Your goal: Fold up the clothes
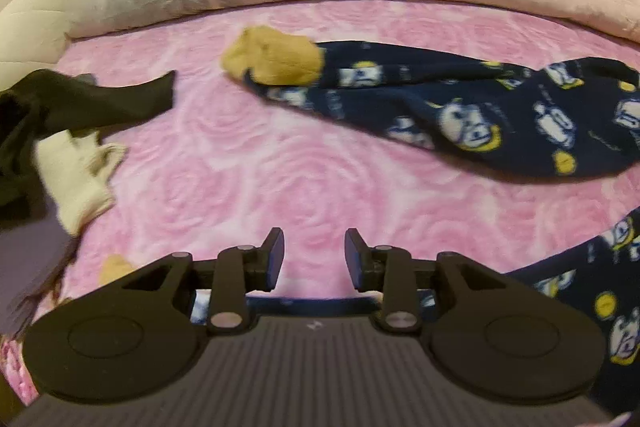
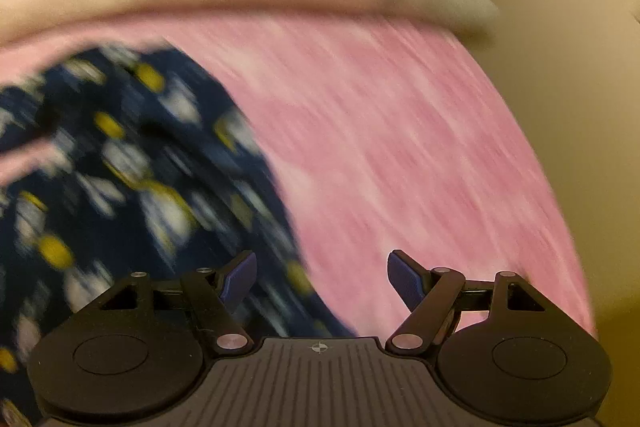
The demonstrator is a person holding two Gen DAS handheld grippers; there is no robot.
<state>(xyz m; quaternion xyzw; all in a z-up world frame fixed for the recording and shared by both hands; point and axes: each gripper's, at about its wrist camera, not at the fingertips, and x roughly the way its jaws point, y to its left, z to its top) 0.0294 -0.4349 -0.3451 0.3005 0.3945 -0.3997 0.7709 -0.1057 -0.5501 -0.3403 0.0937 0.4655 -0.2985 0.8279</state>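
The navy printed pyjama garment (image 1: 460, 111) with its mustard cuff (image 1: 272, 61) sprawls unfolded across the pink bed (image 1: 248, 171), one part rumpled and twisted, so the folding of it is yet to be completed; a loose heap of dark and cream clothes (image 1: 60, 139) lies at the left. The left gripper (image 1: 315, 257) hangs over bare bedspread, fingers partly apart, holding nothing. The right gripper (image 2: 322, 277), blurred, has fingers wide apart and empty above the garment's edge.
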